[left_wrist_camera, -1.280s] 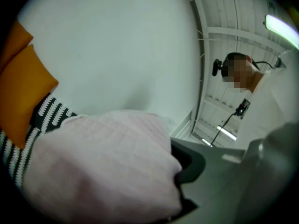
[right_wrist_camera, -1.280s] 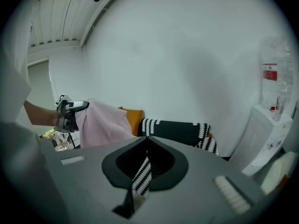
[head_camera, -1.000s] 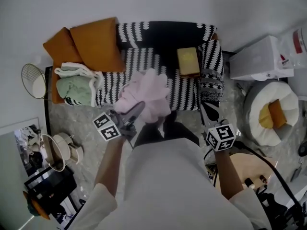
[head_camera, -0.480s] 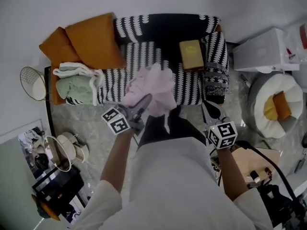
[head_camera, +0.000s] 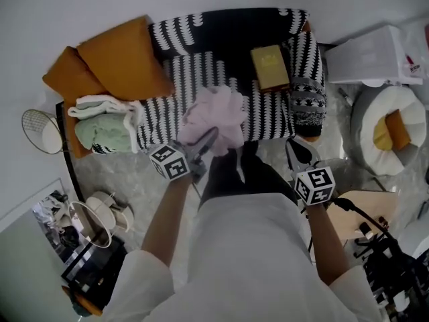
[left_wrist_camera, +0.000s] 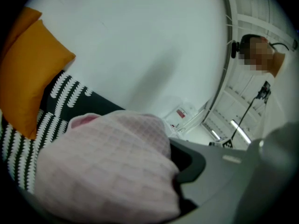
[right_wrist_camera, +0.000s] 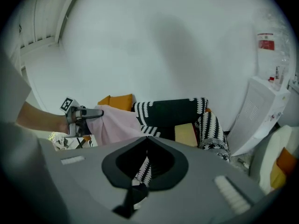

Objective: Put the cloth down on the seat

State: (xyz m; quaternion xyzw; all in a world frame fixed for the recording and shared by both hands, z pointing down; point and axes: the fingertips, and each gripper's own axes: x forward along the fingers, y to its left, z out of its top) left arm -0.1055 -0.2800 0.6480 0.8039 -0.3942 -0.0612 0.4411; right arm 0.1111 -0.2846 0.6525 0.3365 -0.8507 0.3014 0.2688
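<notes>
A pink waffle-weave cloth [head_camera: 218, 113] hangs bunched over the front part of the black-and-white patterned sofa seat [head_camera: 265, 116]. My left gripper [head_camera: 209, 138] is shut on its lower edge and holds it up in the air. In the left gripper view the cloth [left_wrist_camera: 107, 171] fills the space between the jaws. In the right gripper view the cloth [right_wrist_camera: 114, 125] trails from the left gripper [right_wrist_camera: 100, 112] in front of the sofa [right_wrist_camera: 168, 108]. My right gripper [head_camera: 293, 146] stays low by the sofa's right front corner, jaws together with nothing in them.
Two orange cushions [head_camera: 120, 59] lean at the sofa's left end, with folded green and white cloths [head_camera: 100, 123] below them. A yellow box [head_camera: 270, 67] lies on the seat's right side. A white pouf [head_camera: 389, 133] and a white case [head_camera: 369, 56] stand to the right.
My left gripper has carried the pink cloth a little further in over the seat. The right gripper has hardly moved.
</notes>
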